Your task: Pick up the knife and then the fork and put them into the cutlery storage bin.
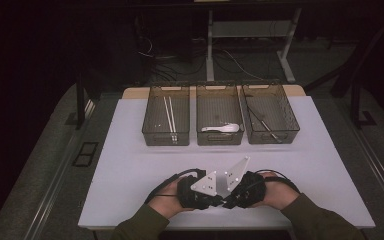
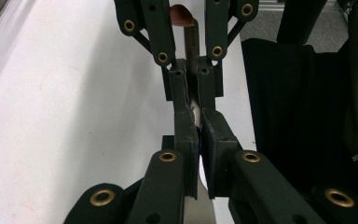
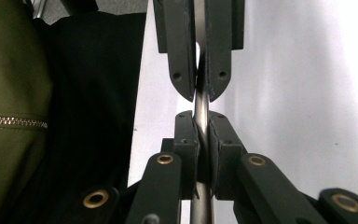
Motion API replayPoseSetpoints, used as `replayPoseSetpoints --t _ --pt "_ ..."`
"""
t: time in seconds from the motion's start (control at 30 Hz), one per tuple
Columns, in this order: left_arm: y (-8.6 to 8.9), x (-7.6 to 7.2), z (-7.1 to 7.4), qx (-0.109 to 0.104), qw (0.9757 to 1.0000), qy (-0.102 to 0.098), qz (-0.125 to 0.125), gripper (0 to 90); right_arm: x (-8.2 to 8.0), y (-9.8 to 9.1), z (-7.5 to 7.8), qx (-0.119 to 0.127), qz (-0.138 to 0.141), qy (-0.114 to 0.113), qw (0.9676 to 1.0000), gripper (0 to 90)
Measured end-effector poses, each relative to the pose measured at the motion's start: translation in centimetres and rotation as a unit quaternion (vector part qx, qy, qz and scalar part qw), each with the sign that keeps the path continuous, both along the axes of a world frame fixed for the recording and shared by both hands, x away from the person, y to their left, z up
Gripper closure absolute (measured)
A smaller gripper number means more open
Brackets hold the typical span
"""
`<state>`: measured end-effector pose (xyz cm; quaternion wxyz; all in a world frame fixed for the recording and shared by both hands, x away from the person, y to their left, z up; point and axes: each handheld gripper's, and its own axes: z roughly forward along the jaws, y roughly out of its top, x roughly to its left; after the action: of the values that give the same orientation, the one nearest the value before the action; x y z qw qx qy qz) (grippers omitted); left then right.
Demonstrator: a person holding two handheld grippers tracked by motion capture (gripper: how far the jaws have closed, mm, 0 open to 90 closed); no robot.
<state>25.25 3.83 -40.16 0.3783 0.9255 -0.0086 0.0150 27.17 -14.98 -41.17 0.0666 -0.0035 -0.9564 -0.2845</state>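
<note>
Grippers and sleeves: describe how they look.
Both the left gripper and the right gripper are black, each topped by a grey three-cornered plate with small white dots. Black cables loop back from them over the table. Up close, the jaws are matte black linkage bars joined by brass-ringed pivots. The person wears olive-green sleeves; a zip runs across the green garment.

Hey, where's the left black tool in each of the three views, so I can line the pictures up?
High view: the left black two-jaw tool is low centre, above the table's near edge.
Left gripper view: it rises from bottom centre.
Right gripper view: it comes down from top centre.
Shared landmark: the slim silver metal handle it clamps.
</note>
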Motion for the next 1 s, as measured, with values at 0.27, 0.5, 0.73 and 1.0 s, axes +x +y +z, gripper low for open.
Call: replayPoseSetpoints --t 0.27,0.5,0.73,1.0 --pt "1.8 0.6 0.3 -0.037 0.998 0.006 0.051 61.5 0.6 -0.7 0.0 -0.002 -0.019 -0.018 0.9996 87.1" --pt "5.4 1.2 0.7 -0.097 0.9882 0.016 0.117 43.9 1.4 -2.4 0.2 0.008 -0.064 -0.003 0.9979 87.0" --pt "8.7 1.8 0.1 -0.133 0.9724 0.014 0.191 29.4 2.5 -4.6 0.2 0.009 -0.111 -0.011 0.9937 87.0" --pt "10.1 1.9 -2.3 -0.127 0.9594 0.027 0.25 11.0 3.5 -6.8 0.9 0.02 -0.168 -0.02 0.9853 86.9"
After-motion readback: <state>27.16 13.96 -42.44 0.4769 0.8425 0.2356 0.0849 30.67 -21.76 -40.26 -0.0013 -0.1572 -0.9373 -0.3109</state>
